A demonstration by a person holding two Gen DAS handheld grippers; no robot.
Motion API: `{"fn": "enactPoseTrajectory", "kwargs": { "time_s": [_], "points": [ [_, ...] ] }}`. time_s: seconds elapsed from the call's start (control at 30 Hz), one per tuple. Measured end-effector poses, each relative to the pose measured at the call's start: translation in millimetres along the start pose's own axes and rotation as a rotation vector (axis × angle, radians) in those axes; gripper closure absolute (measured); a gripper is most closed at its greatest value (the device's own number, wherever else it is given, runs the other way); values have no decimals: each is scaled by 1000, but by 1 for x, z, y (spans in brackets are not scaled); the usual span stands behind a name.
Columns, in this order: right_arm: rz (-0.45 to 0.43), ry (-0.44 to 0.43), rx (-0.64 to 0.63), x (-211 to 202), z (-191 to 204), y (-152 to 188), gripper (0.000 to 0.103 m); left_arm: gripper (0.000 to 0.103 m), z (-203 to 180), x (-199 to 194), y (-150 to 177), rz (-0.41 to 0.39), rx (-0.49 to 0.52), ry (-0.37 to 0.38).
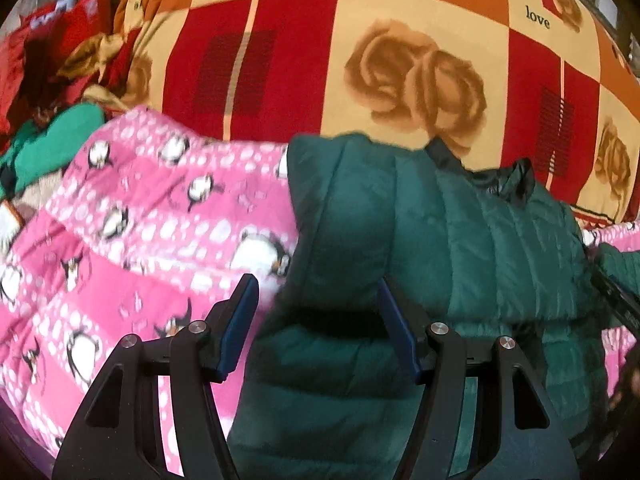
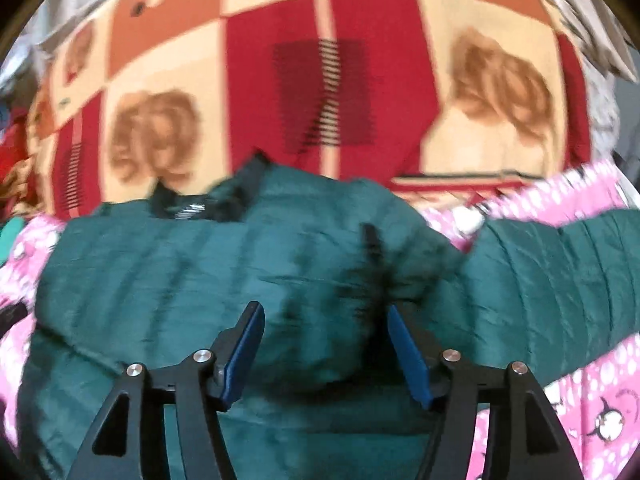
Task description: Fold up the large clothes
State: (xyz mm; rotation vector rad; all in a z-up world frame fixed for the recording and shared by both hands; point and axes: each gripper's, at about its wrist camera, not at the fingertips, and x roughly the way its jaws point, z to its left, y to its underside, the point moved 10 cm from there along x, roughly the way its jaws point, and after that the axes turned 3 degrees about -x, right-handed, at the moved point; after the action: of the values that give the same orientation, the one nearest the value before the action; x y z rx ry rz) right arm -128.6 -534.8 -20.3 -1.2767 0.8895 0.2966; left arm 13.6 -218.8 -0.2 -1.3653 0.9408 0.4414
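Patchwork bedding fills the background: a red, orange and cream blanket (image 1: 400, 60) printed with roses and the word "love", and over it a pink penguin-print quilt (image 1: 132, 240) that serves as the working surface. A heap of red and green clothes (image 1: 52, 80) sits at the far left in the left wrist view.

On the quilt lies the green puffer jacket (image 1: 460, 248), its dark collar (image 2: 200, 208) pointing toward the blanket. One side looks already turned in over the body, with a sleeve (image 2: 560, 272) stretching out to the right in the right wrist view.

The left gripper (image 1: 316, 300) has its jaws wide apart, straddling a puffy fold of the jacket without pinching it. The right gripper (image 2: 326, 320) is likewise spread wide over the jacket's middle and holds nothing; that view is smeared, so finer contact cannot be judged.

The step in hand appears to be an early fold, between grasps. Next, the grippers would probably need to close on an edge, likely the outstretched sleeve or the hem, and bring it across; the slippery, springy padding may push back open.
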Motion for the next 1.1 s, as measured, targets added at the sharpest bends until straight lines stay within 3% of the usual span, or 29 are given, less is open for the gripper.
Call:
{"fn": "enactPoseTrajectory", "kwargs": {
  "time_s": [0.23, 0.37, 0.47, 0.53, 0.67, 0.9, 1.1],
  "points": [
    [12, -206, -86, 13, 91, -20, 40, 41, -14, 26, -21, -26, 21, -36],
    [26, -233, -128, 37, 126, -28, 40, 41, -17, 48, -17, 0, 22, -46],
    [58, -208, -160, 66, 135, -24, 39, 39, -15, 61, -14, 8, 8, -43],
    [69, -195, -157, 81, 135, -23, 35, 33, -12, 65, -13, 2, -2, -51],
    [86, -194, -119, 96, 128, -22, 31, 31, -12, 70, -11, 4, -8, -49],
    [69, -206, -115, 69, 112, -25, 31, 31, -13, 71, -11, 1, -5, -54],
    [51, -106, -111, 53, 56, -18, 31, 25, -12, 71, -9, -4, -10, -64]
  ]
}}
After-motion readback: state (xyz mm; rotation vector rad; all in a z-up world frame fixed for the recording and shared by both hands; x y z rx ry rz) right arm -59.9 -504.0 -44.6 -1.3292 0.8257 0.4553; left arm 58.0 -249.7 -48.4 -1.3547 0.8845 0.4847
